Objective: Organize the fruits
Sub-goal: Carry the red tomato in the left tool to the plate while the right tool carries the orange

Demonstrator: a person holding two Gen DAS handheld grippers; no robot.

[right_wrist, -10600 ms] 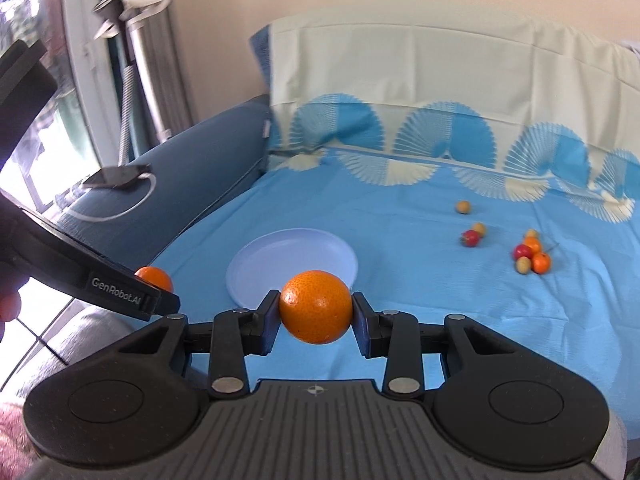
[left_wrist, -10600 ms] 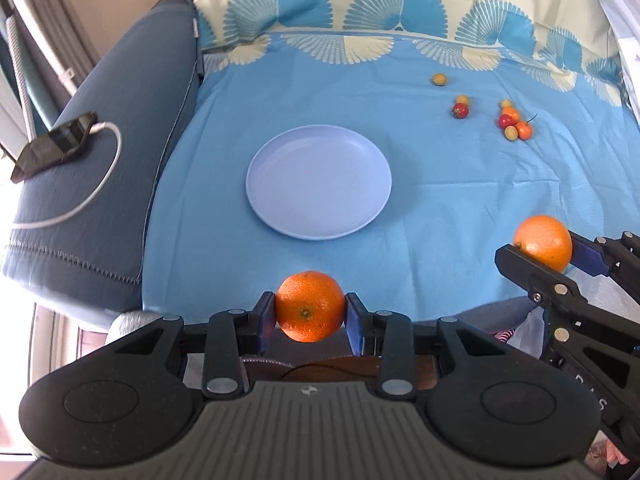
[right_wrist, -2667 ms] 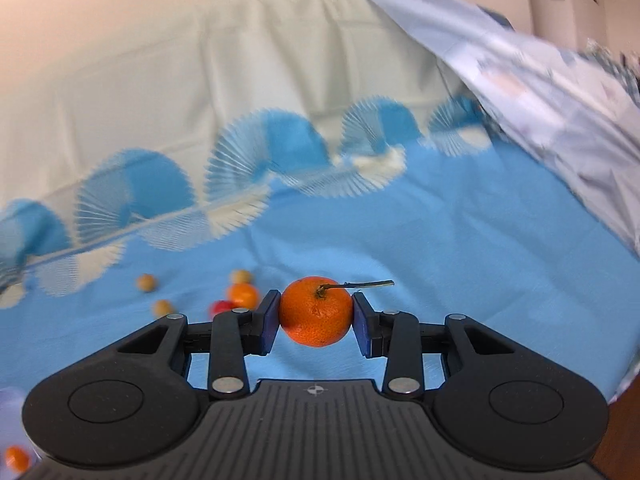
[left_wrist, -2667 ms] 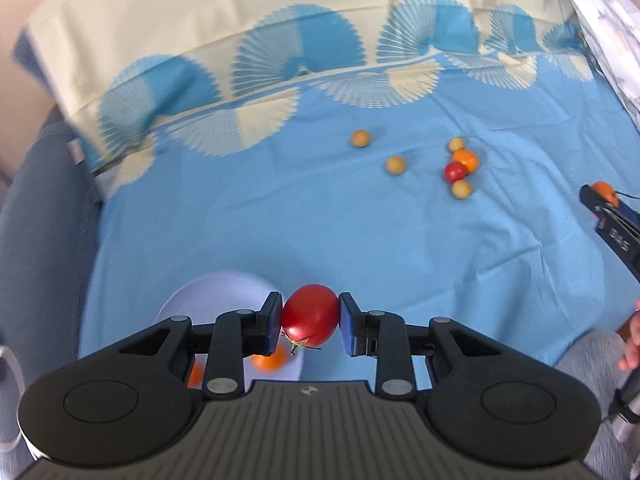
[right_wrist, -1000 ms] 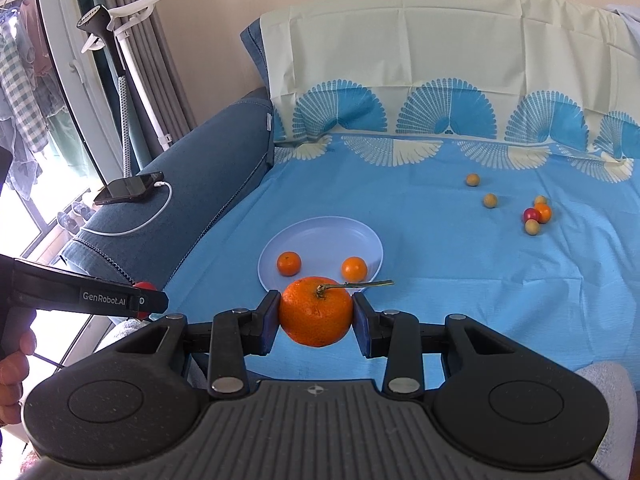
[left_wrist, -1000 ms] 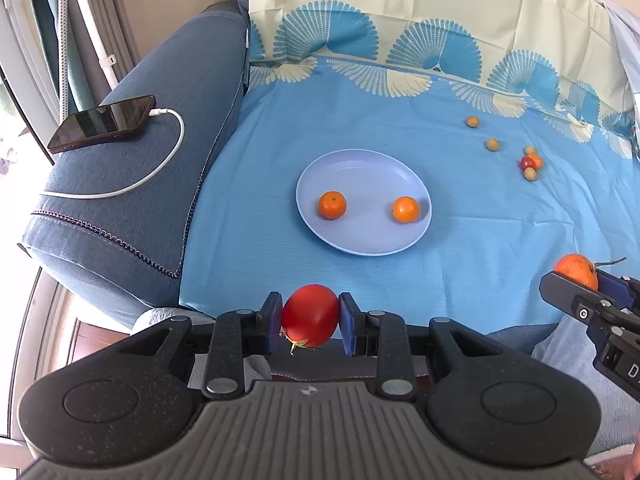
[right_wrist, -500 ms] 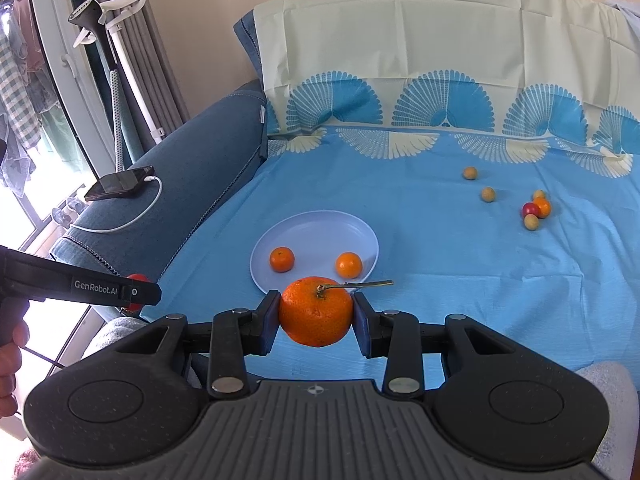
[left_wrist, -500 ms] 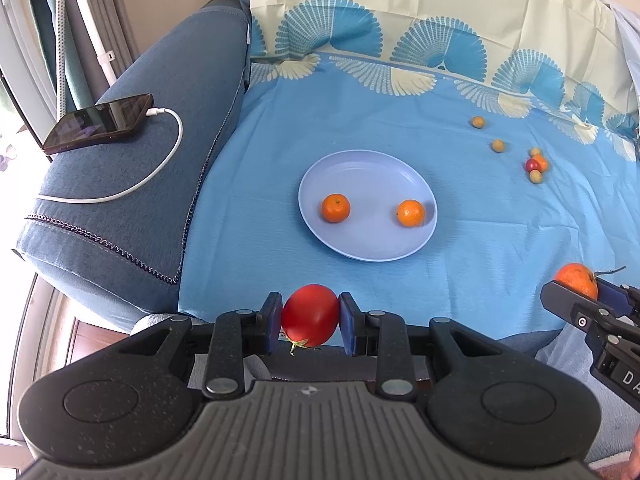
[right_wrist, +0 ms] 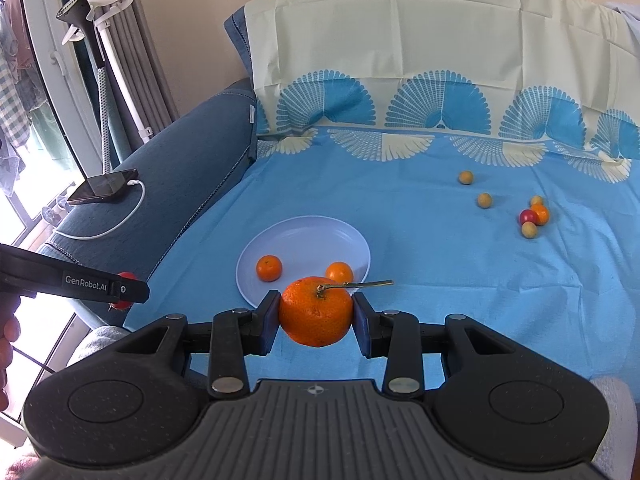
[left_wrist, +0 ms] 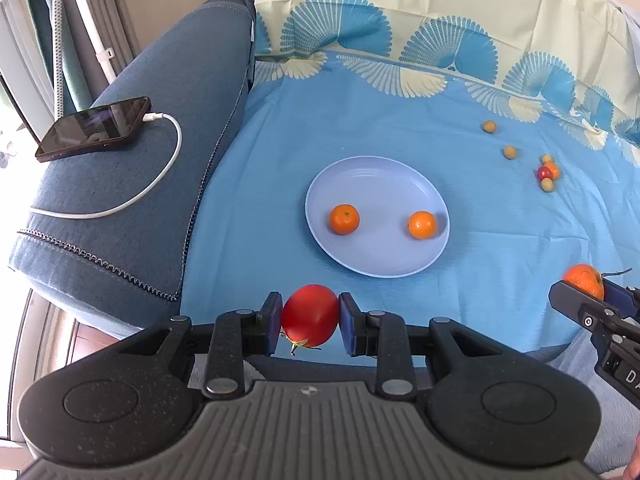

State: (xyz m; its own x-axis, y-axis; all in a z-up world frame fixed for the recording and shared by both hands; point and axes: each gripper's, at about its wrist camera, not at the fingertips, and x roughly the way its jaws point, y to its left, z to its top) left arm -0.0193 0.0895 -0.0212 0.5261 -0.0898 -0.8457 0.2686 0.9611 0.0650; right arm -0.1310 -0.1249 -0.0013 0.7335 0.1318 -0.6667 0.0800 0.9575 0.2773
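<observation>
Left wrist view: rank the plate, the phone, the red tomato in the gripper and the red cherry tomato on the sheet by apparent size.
1. plate
2. phone
3. red tomato, though nearness to the camera inflates it
4. red cherry tomato

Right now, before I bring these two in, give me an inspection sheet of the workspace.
Surface: blue sheet over a sofa seat.
Job's things: plate holds two small oranges; five small fruits loose at far right.
Clutter: phone on the armrest.
Grippers: left claw shut on a tomato; right claw shut on a stemmed orange.
Cables: white charging cable plugged into the phone.
Surroundings: curtains and a stand at the window.
</observation>
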